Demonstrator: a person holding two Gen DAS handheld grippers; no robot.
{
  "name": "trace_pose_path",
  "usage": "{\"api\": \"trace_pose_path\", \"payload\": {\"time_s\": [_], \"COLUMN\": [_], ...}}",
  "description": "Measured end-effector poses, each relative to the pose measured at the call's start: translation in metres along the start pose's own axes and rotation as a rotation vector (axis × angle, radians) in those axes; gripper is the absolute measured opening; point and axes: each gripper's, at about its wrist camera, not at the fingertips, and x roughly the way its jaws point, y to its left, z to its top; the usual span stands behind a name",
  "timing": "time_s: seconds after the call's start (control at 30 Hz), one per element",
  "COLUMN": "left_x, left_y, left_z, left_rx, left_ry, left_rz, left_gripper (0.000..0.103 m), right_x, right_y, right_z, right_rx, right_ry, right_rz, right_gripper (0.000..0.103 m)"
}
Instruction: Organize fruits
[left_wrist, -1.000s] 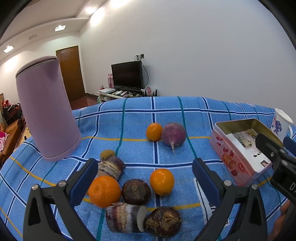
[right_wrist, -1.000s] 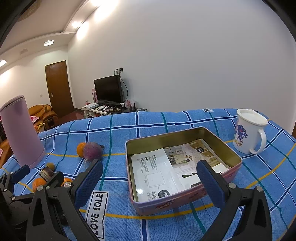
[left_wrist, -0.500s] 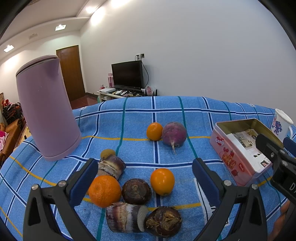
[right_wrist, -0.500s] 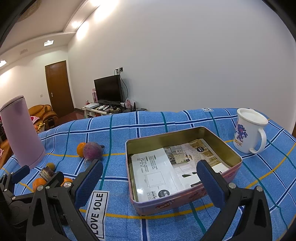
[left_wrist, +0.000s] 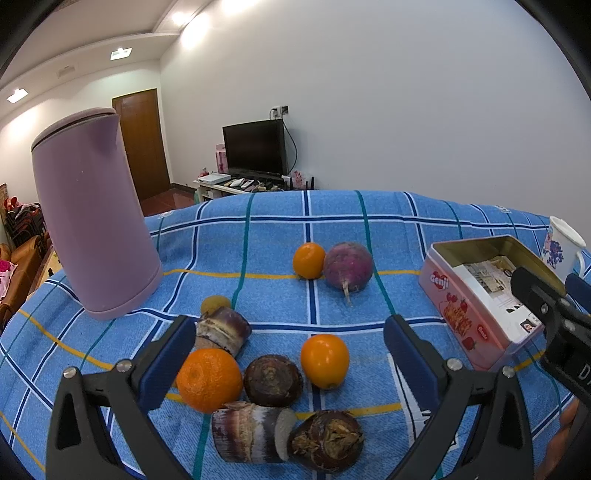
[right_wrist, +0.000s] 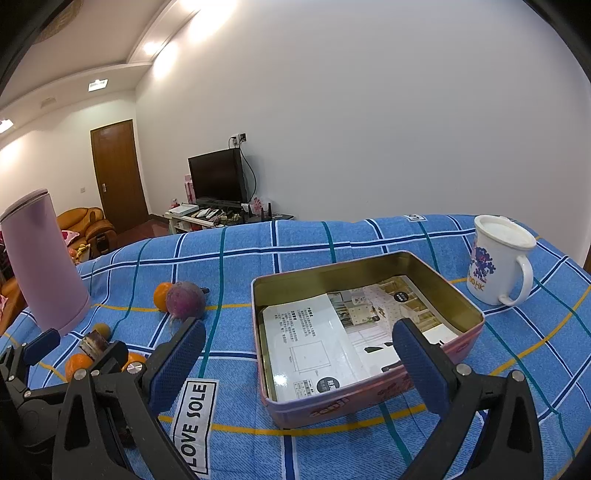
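Nothing has shifted over the last second: your left gripper (left_wrist: 286, 350) and right gripper (right_wrist: 299, 354) both hang spread and empty, oranges (left_wrist: 208, 380) lie loose on the blue checked bench (left_wrist: 332, 221), pink rectangular metal tin (right_wrist: 369, 395) unfilled.

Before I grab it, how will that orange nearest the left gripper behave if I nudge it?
The orange looks round, so it will probably roll. Its dimpled peel should grip well. The dark root touching it may block it.

Glossy metal tin (right_wrist: 369, 275), woven cloth (left_wrist: 280, 229)
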Motion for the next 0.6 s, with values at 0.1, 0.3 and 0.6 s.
{"api": "trace_pose_path", "payload": {"time_s": [0.1, 0.3, 0.6], "left_x": [-0.0001, 0.0000, 0.0017], "left_y": [0.0001, 0.0002, 0.0015], "left_z": [-0.0001, 0.0000, -0.0009], "left_rx": [0.000, 0.000, 0.003], "left_ry": [0.000, 0.000, 0.007], "left_rz": [0.000, 0.000, 0.001], "left_gripper": [0.103, 0.103, 0.103], "right_x": [0.0001, 0.0001, 0.0002], "right_y": [0.0000, 0.0001, 0.0010], "right_z": [-0.0001, 0.0002, 0.0003], "right_rx": [0.000, 0.003, -0.006], "right_ry": [0.001, 0.004, 0.003], "right_rz": [0.000, -0.001, 0.006], "right_gripper": [0.102, 0.102, 0.102]}}
